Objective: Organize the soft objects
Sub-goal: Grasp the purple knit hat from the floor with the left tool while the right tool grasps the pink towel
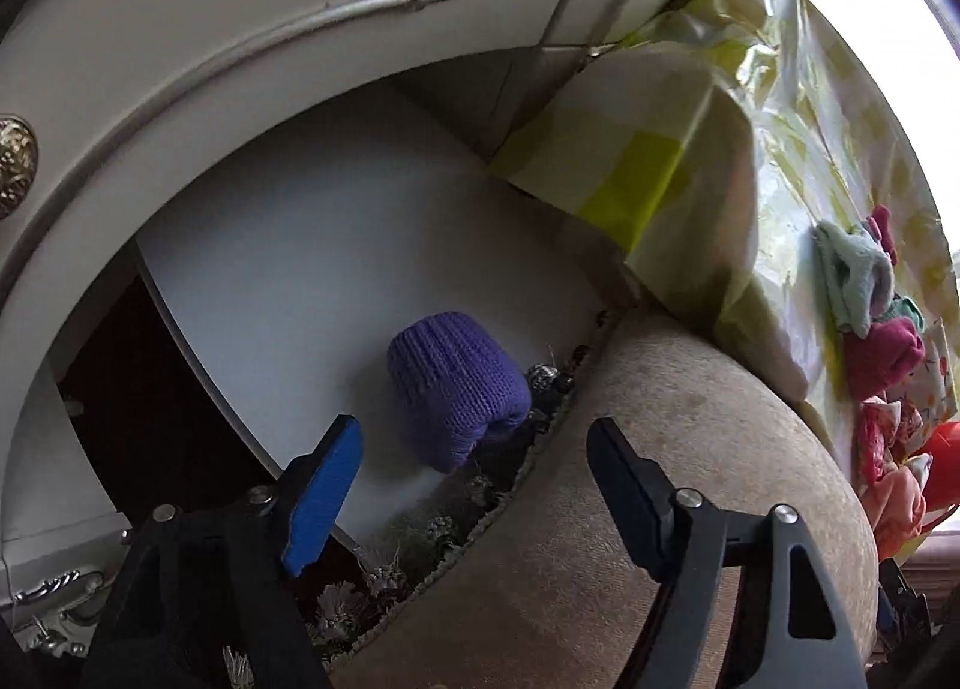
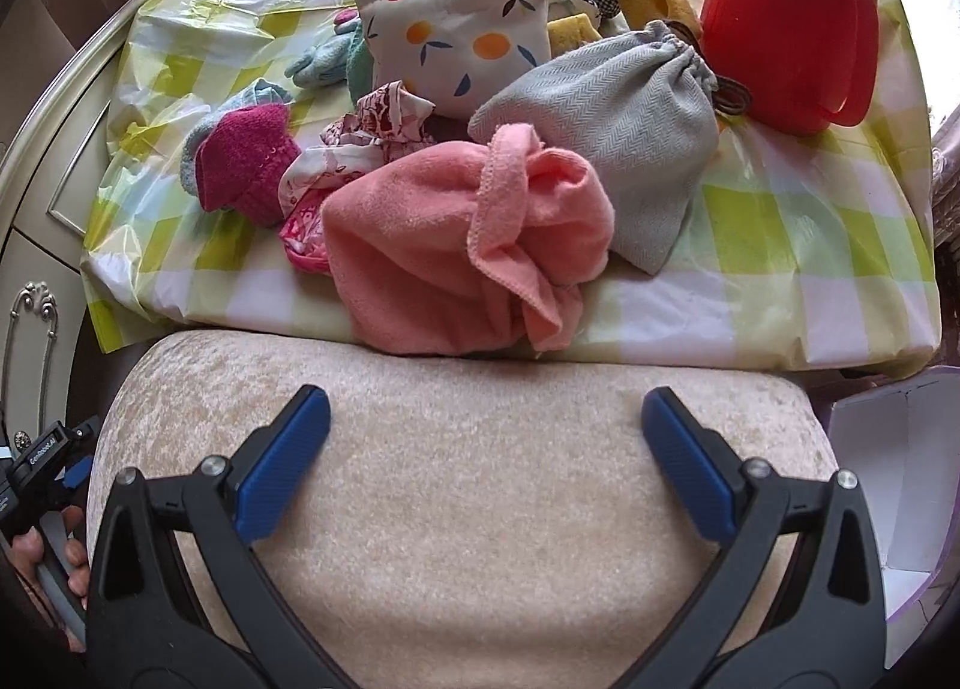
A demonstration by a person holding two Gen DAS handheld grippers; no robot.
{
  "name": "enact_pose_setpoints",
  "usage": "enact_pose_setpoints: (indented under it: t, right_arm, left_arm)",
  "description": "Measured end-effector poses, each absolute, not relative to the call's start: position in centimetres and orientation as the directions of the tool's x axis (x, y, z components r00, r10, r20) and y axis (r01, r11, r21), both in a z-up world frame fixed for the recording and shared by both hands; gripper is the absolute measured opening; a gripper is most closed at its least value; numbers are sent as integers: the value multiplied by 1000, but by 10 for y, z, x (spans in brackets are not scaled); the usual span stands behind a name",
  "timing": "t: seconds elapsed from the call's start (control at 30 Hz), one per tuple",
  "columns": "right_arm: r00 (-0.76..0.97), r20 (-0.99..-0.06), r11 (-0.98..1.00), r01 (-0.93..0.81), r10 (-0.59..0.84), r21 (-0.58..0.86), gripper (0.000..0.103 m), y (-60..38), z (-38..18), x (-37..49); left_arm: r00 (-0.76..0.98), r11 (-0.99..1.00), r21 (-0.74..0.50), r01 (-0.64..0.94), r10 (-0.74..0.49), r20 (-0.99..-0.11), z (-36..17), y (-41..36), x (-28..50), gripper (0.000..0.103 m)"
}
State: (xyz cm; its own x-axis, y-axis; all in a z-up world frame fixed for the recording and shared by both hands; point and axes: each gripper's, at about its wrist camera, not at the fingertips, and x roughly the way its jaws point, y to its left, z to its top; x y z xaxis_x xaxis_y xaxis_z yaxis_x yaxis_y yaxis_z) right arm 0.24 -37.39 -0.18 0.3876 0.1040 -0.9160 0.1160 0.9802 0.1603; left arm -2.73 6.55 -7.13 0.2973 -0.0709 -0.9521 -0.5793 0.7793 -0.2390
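While both jaws gape, purple knit piece (image 1: pixel 459 389) lies beyond left gripper (image 1: pixel 474 485).

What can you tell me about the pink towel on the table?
The pink towel is a salmon-pink fleecy cloth with a stitched hem, bunched into a loose heap with folds twisted at its right side. It lies at the near edge of the checked tablecloth, overhanging slightly, touching the grey drawstring pouch and a floral cloth. Neither gripper touches it.
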Motion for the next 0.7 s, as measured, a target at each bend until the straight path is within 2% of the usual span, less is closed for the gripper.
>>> enact_pose_setpoints:
  t: [0.1, 0.3, 0.4, 0.47, 0.53, 0.57, 0.6, 0.63, 0.7]
  right_arm:
    - [369, -921, 976, 118, 129, 184, 103, -373, -8, 14]
    - [372, -915, 953, 190, 154, 238, 103, -384, -13, 35]
    - [383, -908, 938, 221, 168, 267, 99, -390, -14, 45]
    - [395, -899, 926, 233, 188, 296, 88, -395, -15, 50]
    - [394, -894, 916, 241, 211, 322, 59, -398, -19, 54]
    - [394, -891, 910, 241, 226, 338, 49, -400, -21, 53]
    - [395, -887, 905, 243, 237, 350, 35, -402, -21, 51]
    - [397, -885, 901, 243, 244, 358, 26, -403, -21, 50]
    - [410, -876, 898, 237, 253, 371, 19, -406, -18, 44]
  left_arm:
    - [227, 739, -235, -631, -114, -967, -101, 84, -19, 68]
    - [147, 771, -214, -600, -157, -977, -126, 78, 2, 67]
    - [130, 784, -220, -581, -177, -976, -137, 78, 5, 59]
    - [139, 794, -211, -571, -160, -977, -135, 78, 3, 53]
    - [158, 803, -208, -559, -143, -977, -124, 71, 2, 45]
    - [180, 808, -206, -551, -127, -976, -118, 69, -2, 45]
    - [209, 816, -198, -543, -97, -973, -111, 69, -13, 45]
    - [234, 823, -180, -539, -59, -971, -101, 66, -19, 45]
    - [296, 840, -149, -521, 14, -955, -77, 57, -29, 45]
